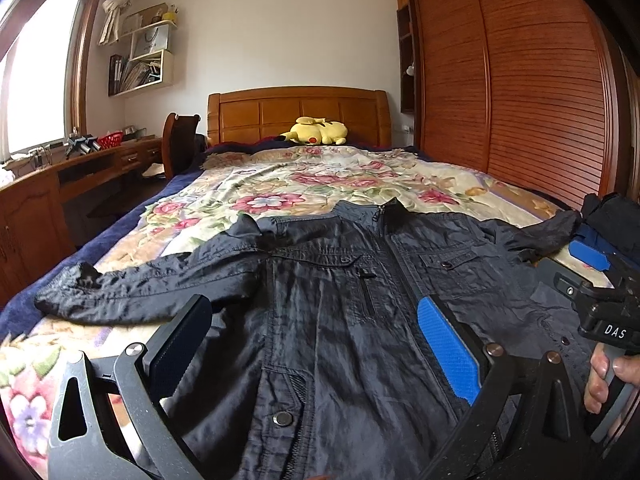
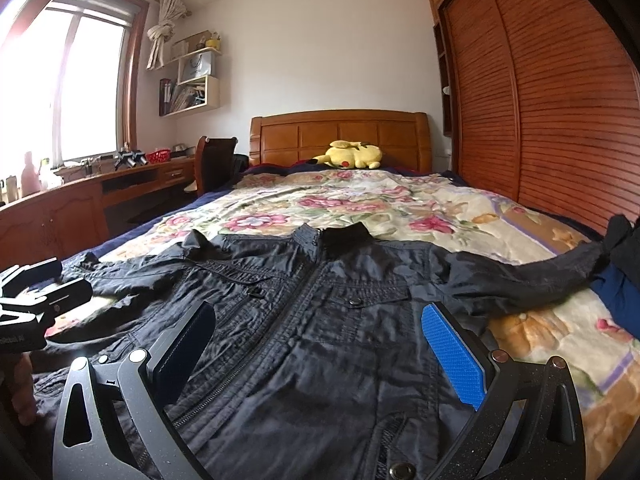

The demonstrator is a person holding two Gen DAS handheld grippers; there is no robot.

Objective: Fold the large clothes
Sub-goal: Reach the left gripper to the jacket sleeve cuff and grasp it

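A dark navy zip jacket (image 1: 340, 300) lies flat and face up on the floral bedspread, collar away from me, both sleeves spread out to the sides. It also fills the right wrist view (image 2: 320, 320). My left gripper (image 1: 316, 320) is open and empty, hovering over the jacket's lower left half. My right gripper (image 2: 320, 328) is open and empty over the lower right half. The right gripper shows at the right edge of the left wrist view (image 1: 600, 292). The left gripper shows at the left edge of the right wrist view (image 2: 36, 292).
The bed has a floral bedspread (image 1: 320, 184) and a wooden headboard (image 1: 298, 114) with a yellow plush toy (image 1: 316, 131). A wooden wardrobe (image 1: 512, 80) runs along the right side. A desk (image 1: 60, 176) and chair (image 1: 180, 144) stand at the left. Dark clothes (image 2: 624, 248) lie at the bed's right edge.
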